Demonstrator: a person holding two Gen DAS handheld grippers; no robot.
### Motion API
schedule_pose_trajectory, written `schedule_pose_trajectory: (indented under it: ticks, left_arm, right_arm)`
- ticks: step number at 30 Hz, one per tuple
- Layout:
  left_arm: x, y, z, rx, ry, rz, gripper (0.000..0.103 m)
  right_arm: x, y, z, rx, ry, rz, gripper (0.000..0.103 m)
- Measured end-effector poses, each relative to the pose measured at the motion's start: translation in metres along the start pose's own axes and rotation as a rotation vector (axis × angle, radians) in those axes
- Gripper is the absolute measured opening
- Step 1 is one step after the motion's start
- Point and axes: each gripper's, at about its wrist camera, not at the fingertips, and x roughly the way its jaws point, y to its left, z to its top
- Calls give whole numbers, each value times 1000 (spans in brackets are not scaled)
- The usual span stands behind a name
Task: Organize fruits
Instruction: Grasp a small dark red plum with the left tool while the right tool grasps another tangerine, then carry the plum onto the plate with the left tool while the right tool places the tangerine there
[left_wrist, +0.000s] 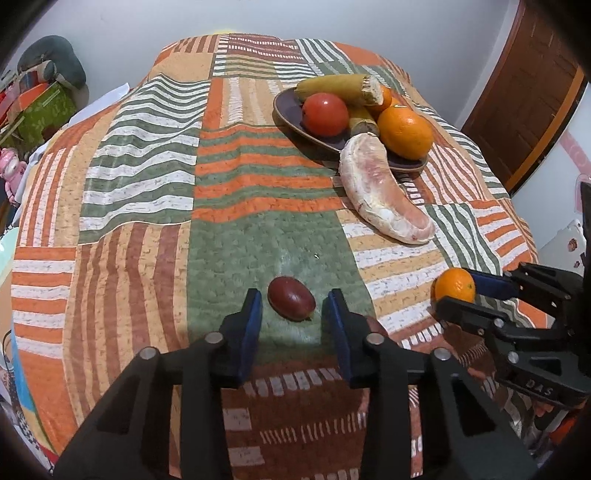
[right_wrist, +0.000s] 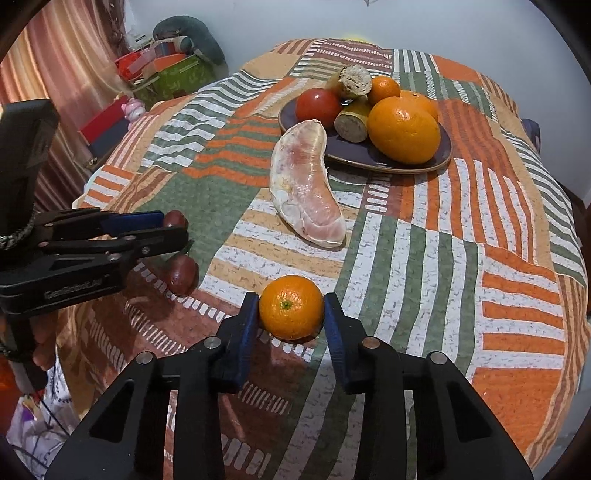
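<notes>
1. Left wrist view: the left gripper (left_wrist: 293, 314) points down at the bedspread (left_wrist: 147, 192). A dark red plum (left_wrist: 291, 298) lies between its blue pads, on the near side of the plate (left_wrist: 291, 114).
2. The jaws stand a little wider than the plum. A gap shows on each side, so the pads are not yet pressing; I judge the grip unfinished.
3. The plum's long axis runs slantwise across the gap, its far end toward the left pad.
4. Toward the plate from the plum lies a peeled pomelo wedge (left_wrist: 384, 192), its far end touching the plate's near rim.
5. At the right edge of this view the right gripper (left_wrist: 458, 291) holds a small orange (left_wrist: 455, 285).
6. Right wrist view: the right gripper (right_wrist: 291, 314) is closed on the orange (right_wrist: 291, 307), one pad touching each side. The orange sits on the bedspread, well short of the plate (right_wrist: 436, 162).
7. The left gripper (right_wrist: 173, 230) shows at left, a plum (right_wrist: 175, 219) at its tips. A second plum (right_wrist: 182, 275) lies just nearer the camera.
8. The right gripper is the nearer to the plate. A straight path from the orange passes just right of the wedge (right_wrist: 306, 192).
9. The plate is crowded: a big orange (right_wrist: 404, 129), a tomato (right_wrist: 318, 108), cut stalks (right_wrist: 354, 80). Bare room shows mostly along its near rim.
10. The bedspread falls away right of the plate, so a dropped orange could roll off.
</notes>
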Motion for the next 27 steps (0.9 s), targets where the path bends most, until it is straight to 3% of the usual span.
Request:
schedule_pose_trajectory:
  ticks: [2, 5, 15, 27]
  left_arm:
    - [2, 1, 0, -2, -1, 3, 24]
    - [0, 1, 1, -9, -6, -3, 23]
    - [-20, -2, 9, -1, -50, 0, 23]
    - [-40, -19, 47, 36, -144, -8, 23]
  right_arm:
    - [-1, 1, 0, -5, -4, 3, 32]
    - [-2, 1, 1, -7, -10, 6, 32]
    - [-18, -7, 14, -10, -63, -13, 32]
    - [-41, -28, 51, -24, -168, -61, 32]
